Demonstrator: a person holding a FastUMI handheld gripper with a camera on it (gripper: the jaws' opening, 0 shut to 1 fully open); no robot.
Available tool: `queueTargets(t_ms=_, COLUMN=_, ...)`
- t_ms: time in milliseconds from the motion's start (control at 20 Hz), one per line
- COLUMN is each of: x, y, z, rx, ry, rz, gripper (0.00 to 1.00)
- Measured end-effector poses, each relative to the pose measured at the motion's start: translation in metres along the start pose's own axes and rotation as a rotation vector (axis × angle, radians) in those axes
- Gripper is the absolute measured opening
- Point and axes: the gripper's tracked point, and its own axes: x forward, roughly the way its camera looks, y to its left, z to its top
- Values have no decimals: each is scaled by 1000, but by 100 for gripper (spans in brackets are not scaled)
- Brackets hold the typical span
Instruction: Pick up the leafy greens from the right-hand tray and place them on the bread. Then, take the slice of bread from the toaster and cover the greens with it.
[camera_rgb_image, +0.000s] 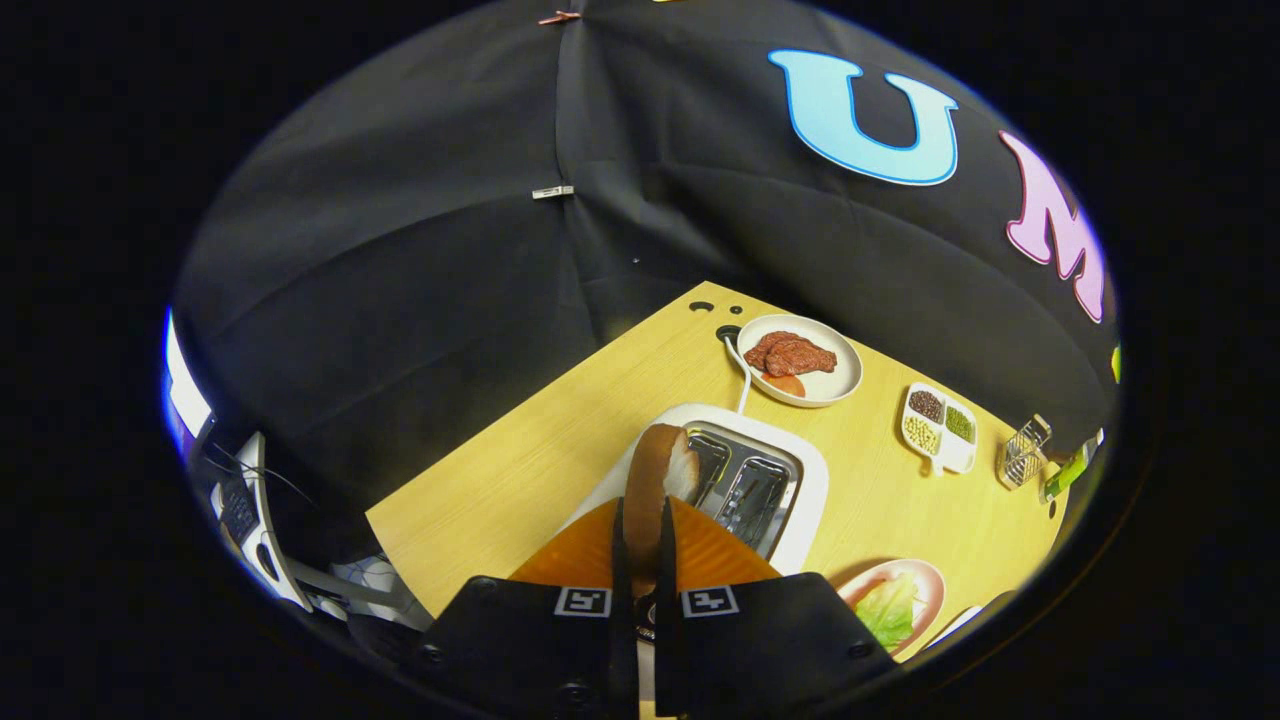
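Between the orange fingers (700, 545), claw (645, 530) clamped on brown-crusted bread slice (655, 470), lifted just above toaster (760, 480) slots; bare table (520, 470) leftward.

greens (888, 610) half behind tool (640, 545)

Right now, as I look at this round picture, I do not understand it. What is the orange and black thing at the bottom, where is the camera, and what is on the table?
The camera rides on a hand-held gripper and looks forward along its two orange fingers. A person carries it; there is no robot arm. The fingers are closed on a slice of bread, held above a white toaster on the wooden table. Beyond the toaster stand a plate of meat and a small divided dish of beans. Beside the gripper, a pink plate holds leafy greens.
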Motion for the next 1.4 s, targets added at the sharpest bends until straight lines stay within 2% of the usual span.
queueTargets(t_ms=400, x=-50, y=-18, z=57, rx=119, ry=-135, rz=30, gripper=11)
queueTargets(t_ms=700, x=-84, y=-62, z=71, rx=157, ry=-206, rz=-21, gripper=11)
queueTargets(t_ms=1000, x=-108, y=-115, z=55, rx=255, ry=-222, rz=-52, gripper=10)
queueTargets(t_ms=1400, x=-123, y=-189, z=-13, rx=394, ry=-176, rz=-109, gripper=10)
